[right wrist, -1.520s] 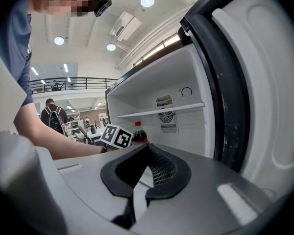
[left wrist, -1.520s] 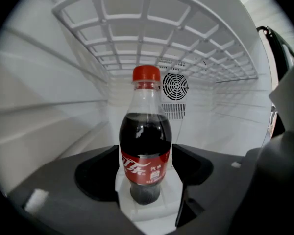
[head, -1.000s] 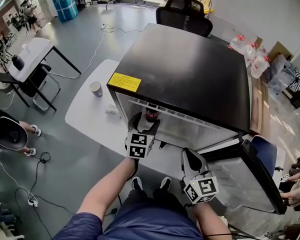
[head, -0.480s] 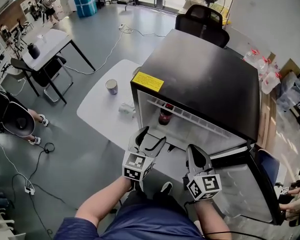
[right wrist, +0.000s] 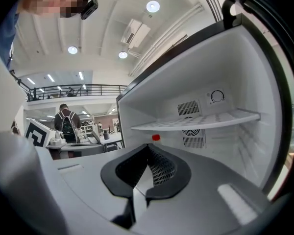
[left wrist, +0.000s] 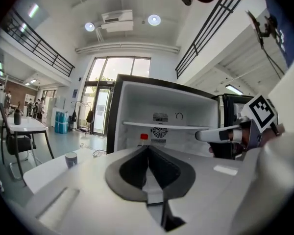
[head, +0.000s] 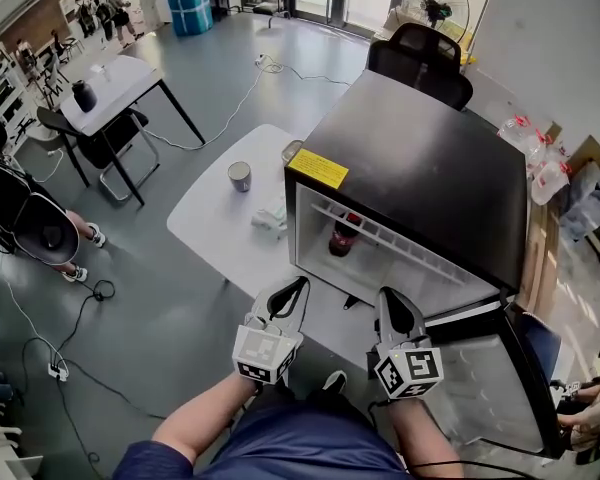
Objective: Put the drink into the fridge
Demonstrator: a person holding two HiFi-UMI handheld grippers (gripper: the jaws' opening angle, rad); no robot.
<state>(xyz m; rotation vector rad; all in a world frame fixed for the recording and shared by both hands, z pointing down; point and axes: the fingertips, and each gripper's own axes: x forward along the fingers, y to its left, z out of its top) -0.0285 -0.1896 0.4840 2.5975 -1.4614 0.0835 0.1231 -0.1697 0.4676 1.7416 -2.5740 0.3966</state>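
Observation:
The drink, a dark bottle with a red cap (head: 343,236), stands upright inside the open black fridge (head: 420,158), under its wire shelf (left wrist: 161,126). Only the cap (left wrist: 144,137) shows over the jaws in the left gripper view, and the same cap (right wrist: 155,138) in the right gripper view. My left gripper (head: 292,290) hangs in front of the fridge, well short of the bottle. Its jaws are closing and meet with nothing between them (left wrist: 148,148). My right gripper (head: 388,298) is beside it, shut and empty (right wrist: 148,148). The fridge door (head: 490,378) stands open at the right.
The fridge sits on a white table (head: 210,218) with a cup (head: 239,176) and a small white object (head: 270,218) to its left. A black chair (head: 420,63) stands behind it. A desk (head: 120,78) and a seated person (head: 20,218) are at the left.
The left gripper let go of the bottle inside the fridge and drew back toward me, its jaws going from open to shut. The bottle stayed in the fridge. The right gripper barely moved.

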